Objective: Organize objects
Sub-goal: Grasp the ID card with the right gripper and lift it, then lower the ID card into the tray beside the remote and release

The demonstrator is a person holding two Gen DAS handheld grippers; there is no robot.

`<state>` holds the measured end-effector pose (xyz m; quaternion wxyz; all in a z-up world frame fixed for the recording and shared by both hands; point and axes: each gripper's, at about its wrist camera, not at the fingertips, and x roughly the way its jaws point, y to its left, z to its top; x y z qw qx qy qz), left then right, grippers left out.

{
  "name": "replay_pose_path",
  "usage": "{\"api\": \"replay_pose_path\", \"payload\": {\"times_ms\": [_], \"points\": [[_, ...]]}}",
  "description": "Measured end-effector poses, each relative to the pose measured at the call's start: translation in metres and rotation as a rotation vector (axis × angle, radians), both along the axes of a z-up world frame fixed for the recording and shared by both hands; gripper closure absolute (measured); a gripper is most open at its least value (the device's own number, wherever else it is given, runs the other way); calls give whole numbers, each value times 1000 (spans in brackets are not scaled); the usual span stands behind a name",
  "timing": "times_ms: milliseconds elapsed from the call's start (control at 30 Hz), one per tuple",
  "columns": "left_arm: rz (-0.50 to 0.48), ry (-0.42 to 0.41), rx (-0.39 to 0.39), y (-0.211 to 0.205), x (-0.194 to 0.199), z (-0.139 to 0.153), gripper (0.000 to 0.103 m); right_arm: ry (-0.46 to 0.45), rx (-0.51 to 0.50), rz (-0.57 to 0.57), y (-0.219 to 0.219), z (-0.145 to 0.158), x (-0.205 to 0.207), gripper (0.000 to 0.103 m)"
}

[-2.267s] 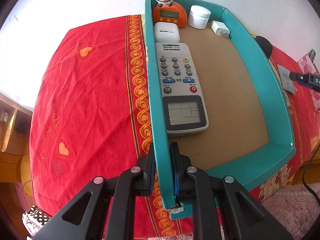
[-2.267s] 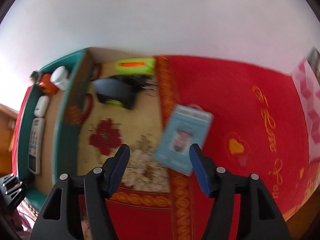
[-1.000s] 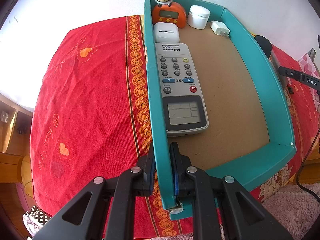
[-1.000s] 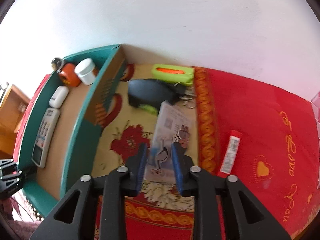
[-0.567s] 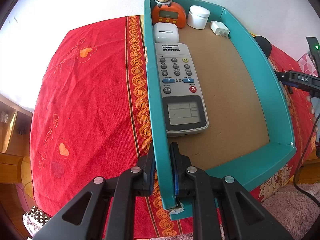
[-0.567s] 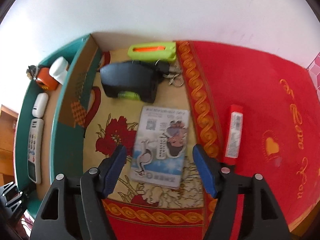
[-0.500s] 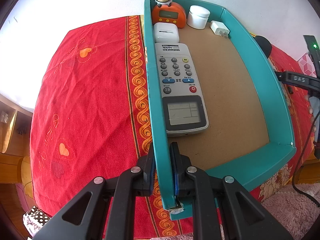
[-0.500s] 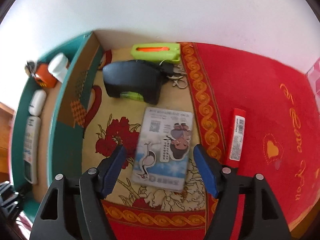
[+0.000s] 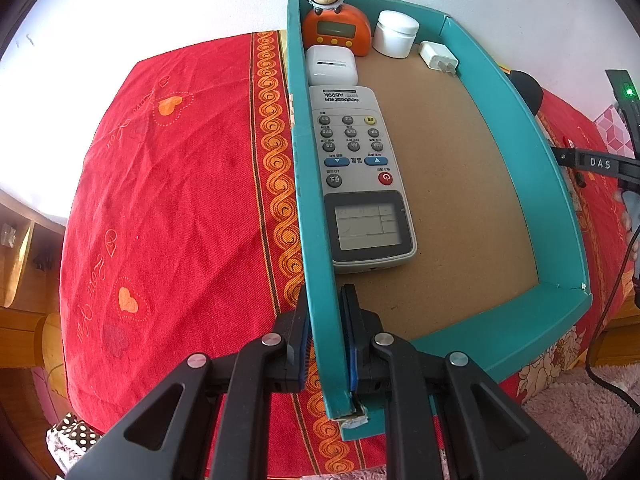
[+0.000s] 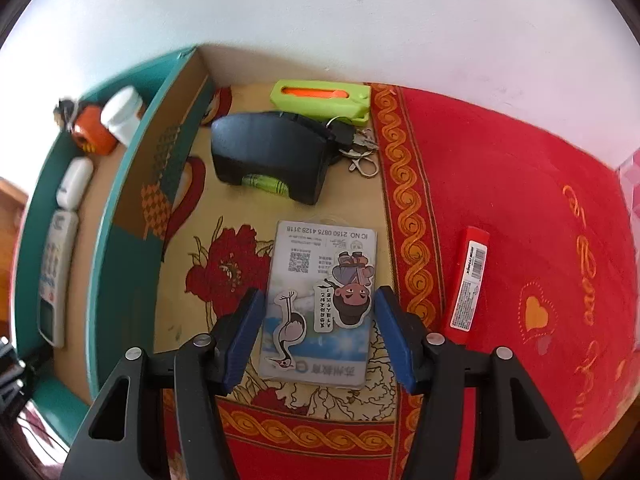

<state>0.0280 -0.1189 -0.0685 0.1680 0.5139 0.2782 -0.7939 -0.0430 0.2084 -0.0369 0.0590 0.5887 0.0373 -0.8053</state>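
Observation:
My left gripper (image 9: 326,300) is shut on the left wall of the teal tray (image 9: 316,208), near its front corner. In the tray lie a grey remote (image 9: 360,176), a white earbud case (image 9: 331,66), an orange monkey timer (image 9: 335,32), a white jar (image 9: 396,39) and a white charger (image 9: 438,60). In the right wrist view an ID card (image 10: 324,248) lies flat on the floral cloth. My right gripper (image 10: 320,298) hovers over its near half. Its jaws are closing with the card between them, and the pads do not press on it.
Beyond the card sit a black level tool (image 10: 272,152), a green utility knife (image 10: 320,100) and a bunch of keys (image 10: 360,148). A red stick-shaped pack (image 10: 470,280) lies to the right on the red cloth. The tray (image 10: 108,240) stands at the left; a white wall is behind.
The right gripper let go of the card it held; the card now lies flat on the cloth. Its jaws spread wide, then narrowed a little. The left gripper and tray have not moved.

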Motion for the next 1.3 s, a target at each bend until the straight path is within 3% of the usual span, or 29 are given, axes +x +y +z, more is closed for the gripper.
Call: {"api": "replay_pose_path", "payload": {"times_ms": [233, 367, 433, 733, 933, 1067, 1100, 1300], "points": [[8, 3, 1, 0, 1, 0, 90, -1, 13, -5, 0, 3, 4, 44], [11, 5, 1, -2, 3, -3, 90, -3, -72, -48, 13, 7, 9, 45], [17, 6, 2, -2, 3, -3, 90, -7, -132, -66, 25, 14, 19, 45], [27, 7, 3, -2, 2, -3, 90, 58, -164, -26, 24, 57, 49, 45], [40, 10, 5, -2, 2, -3, 90, 91, -207, 60, 0, 86, 33, 45], [40, 11, 4, -2, 2, -3, 90, 62, -218, 128, -41, 99, 20, 45], [40, 12, 4, -2, 2, -3, 90, 51, -221, 143, -76, 76, 5, 45], [48, 13, 5, -2, 2, -4, 90, 0, -200, 233, -130, 62, -11, 45]]}}
